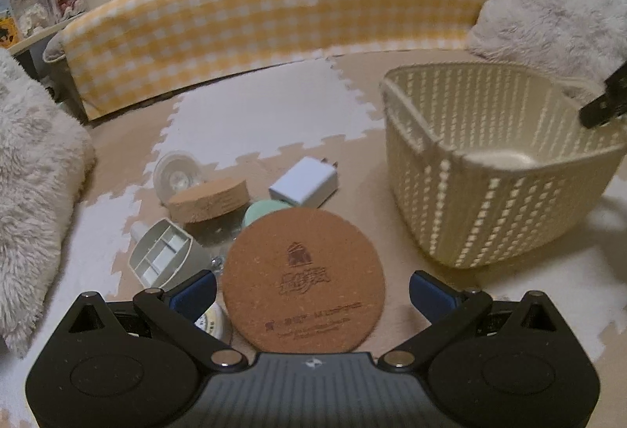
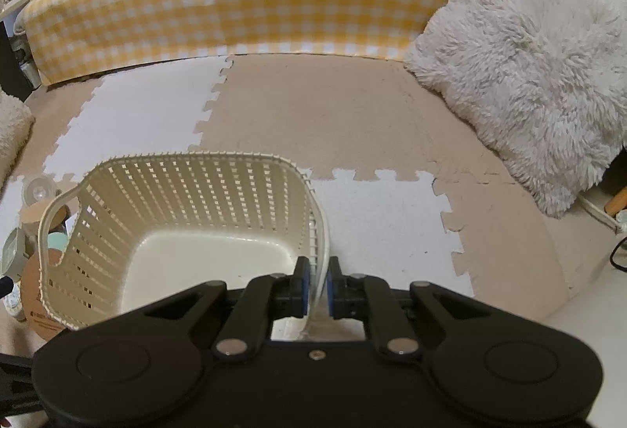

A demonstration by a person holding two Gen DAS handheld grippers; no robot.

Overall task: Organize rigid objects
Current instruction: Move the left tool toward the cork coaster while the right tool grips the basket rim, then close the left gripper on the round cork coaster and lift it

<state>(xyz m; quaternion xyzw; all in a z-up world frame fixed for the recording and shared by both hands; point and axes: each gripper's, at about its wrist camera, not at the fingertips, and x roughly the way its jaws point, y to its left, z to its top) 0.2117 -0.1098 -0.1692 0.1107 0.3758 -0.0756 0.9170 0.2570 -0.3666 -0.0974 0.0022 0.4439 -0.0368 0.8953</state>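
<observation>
Two grippers in play: right gripper (image 2: 316, 283) clenches the basket (image 2: 188, 189) wall at its rim. Left gripper (image 1: 312, 293) is spread around the cork coaster (image 1: 303, 281) on the floor mat (image 1: 258, 114). Coaster looks light, stiff; I'd pinch its edges.

A round cork coaster (image 1: 303, 281) with a printed logo lies flat nearest. Beyond it sit a thick cork lid (image 1: 209, 199), a white charger (image 1: 305, 181), a mint-green piece (image 1: 262, 212), perhaps a sponge, and a grey divided holder (image 1: 164, 257) on its side. The empty cream woven basket (image 1: 490, 201) stands upright at right.
</observation>
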